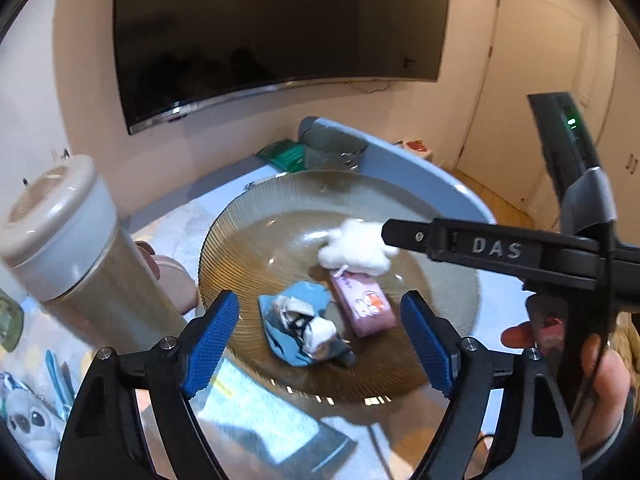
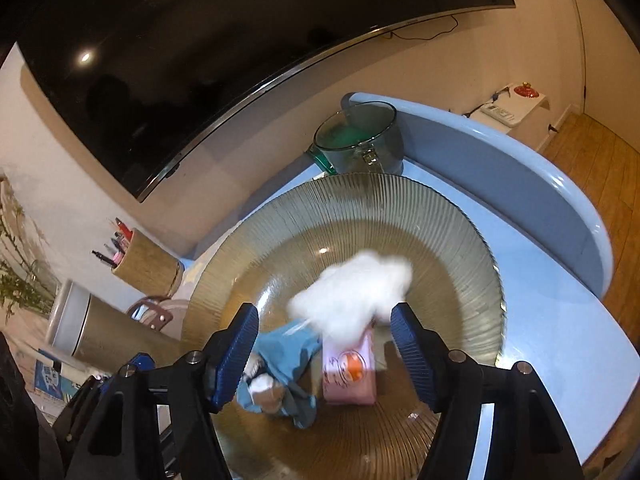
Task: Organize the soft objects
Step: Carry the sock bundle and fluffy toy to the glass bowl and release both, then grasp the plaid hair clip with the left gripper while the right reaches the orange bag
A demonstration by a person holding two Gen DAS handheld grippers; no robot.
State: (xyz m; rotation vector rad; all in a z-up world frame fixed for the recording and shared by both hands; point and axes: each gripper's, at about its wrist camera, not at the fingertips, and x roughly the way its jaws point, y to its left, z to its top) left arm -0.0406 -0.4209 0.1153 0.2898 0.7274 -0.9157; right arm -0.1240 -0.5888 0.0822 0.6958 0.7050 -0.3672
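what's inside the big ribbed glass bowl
The bowl holds a white fluffy toy, a pink pouch partly beneath it, and a blue plush. What the toy covers is unseen.

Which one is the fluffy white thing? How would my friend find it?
Find the big ribbed glass bowl on the blue table. Three soft things are inside; the fluffy white toy is by the pink pouch. It alone is pure white and cloud-like.

White fluffy plush [image 1: 356, 246] blurred, above pink pouch's far end, centre frame; pink printed pouch [image 1: 366, 304] flat in ribbed glass bowl [image 1: 248, 236]; blue crumpled cloth bundle [image 1: 306, 326] just left of pouch.
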